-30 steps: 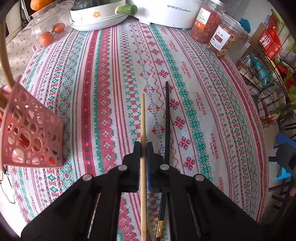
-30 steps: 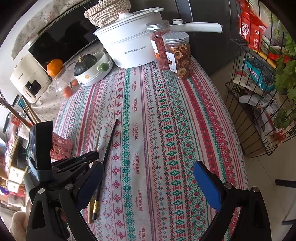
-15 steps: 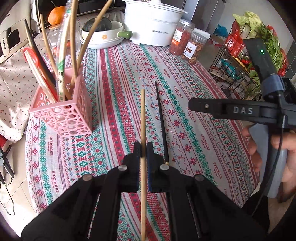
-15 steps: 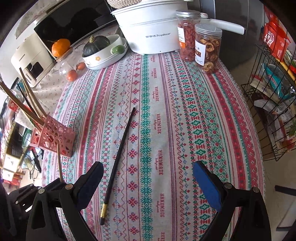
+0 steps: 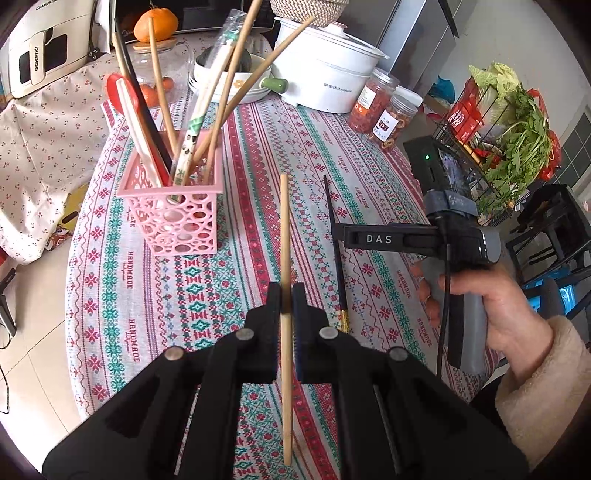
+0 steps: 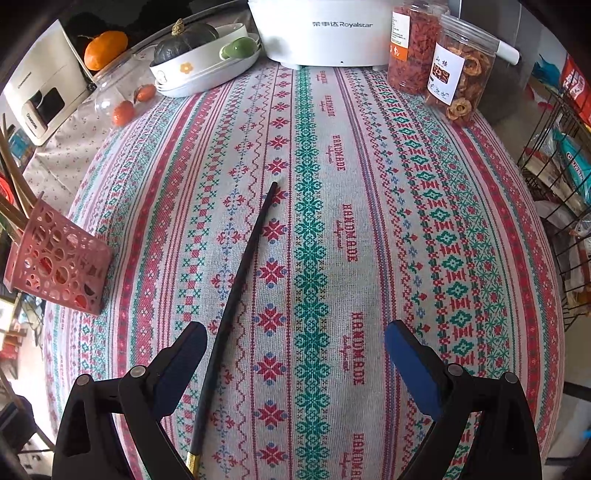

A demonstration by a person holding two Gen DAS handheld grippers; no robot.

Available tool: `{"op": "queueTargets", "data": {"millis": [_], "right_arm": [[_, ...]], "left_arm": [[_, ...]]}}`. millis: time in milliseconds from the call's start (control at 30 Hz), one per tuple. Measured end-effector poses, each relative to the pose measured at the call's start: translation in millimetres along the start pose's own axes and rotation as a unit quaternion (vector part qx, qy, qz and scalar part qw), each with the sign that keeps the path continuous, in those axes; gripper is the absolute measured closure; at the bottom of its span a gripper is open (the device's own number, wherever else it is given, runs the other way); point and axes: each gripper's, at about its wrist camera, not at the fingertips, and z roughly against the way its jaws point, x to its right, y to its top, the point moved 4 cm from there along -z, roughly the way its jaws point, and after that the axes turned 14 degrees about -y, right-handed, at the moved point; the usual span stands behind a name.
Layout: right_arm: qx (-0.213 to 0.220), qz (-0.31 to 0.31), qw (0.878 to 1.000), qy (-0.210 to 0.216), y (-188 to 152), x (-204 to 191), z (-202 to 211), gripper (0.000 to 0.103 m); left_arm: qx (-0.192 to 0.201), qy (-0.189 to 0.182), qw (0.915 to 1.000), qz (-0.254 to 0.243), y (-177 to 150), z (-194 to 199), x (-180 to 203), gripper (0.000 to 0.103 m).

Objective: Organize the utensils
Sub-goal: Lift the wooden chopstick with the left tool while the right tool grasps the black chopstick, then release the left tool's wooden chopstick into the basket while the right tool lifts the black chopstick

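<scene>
1. I count one wooden chopstick (image 5: 284,236) pinched in my left tongs (image 5: 285,295), held clear of the bench (image 5: 229,280) and pointing away from me.
2. One black chopstick (image 6: 240,280) with a gold end lies flat on the striped cloth, its thick end near the left finger of my right tongs (image 6: 295,347).
3. One pink basket (image 5: 173,206) stands on the bench, left of the held stick, with several chopsticks and a red spoon upright in it; I cannot count them exactly.
4. Two lidded jars (image 6: 458,70) of dried fruit stand side by side at the far edge, beside one white cooker (image 6: 332,33).
5. Readable writing: "Royalstar" on the cooker, "HANDMADE" repeated along the cloth, "DAS" on the right tool's side.
6. My right tongs are spread wide with nothing between the pads, tilted steeply down above the black chopstick.
7. In the left view, a hand (image 5: 491,302) in a fluffy cream sleeve grips the right tool's handle, its body stretched level across the black chopstick.
</scene>
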Motion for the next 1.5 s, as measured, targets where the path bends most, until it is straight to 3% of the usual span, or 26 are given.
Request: {"op": "queueTargets", "data": {"millis": [333,500,600,767,1000,1100,1500], "right_arm": [[0.037,0.067,0.996,-0.041,7,-44,-7,0.005],[0.057,0.094,0.993,-0.032,2,-61,-4,0.008],[0.069,0.106,0.992,-0.022,1,-68,0,0.022],[0.079,0.112,0.991,-0.011,-5,-69,7,0.055],[0.076,0.097,0.992,-0.011,-6,-58,8,0.07],[0.077,0.082,0.994,-0.011,-4,-52,8,0.091],[0.127,0.056,0.99,0.034,-5,-44,42,0.097]], "left_arm": [[0.013,0.004,0.9999,0.01,-6,15,-13,0.096],[0.016,0.008,0.9997,0.014,-9,20,-20,0.096],[0.019,0.01,0.9996,0.017,-11,23,-22,0.096],[0.023,0.012,0.9995,0.016,-14,27,-23,0.096],[0.023,0.012,0.9995,0.017,-14,27,-24,0.096],[0.023,0.012,0.9995,0.016,-14,27,-24,0.096],[0.055,0.019,0.9982,0.013,-8,42,-25,0.096]]}}
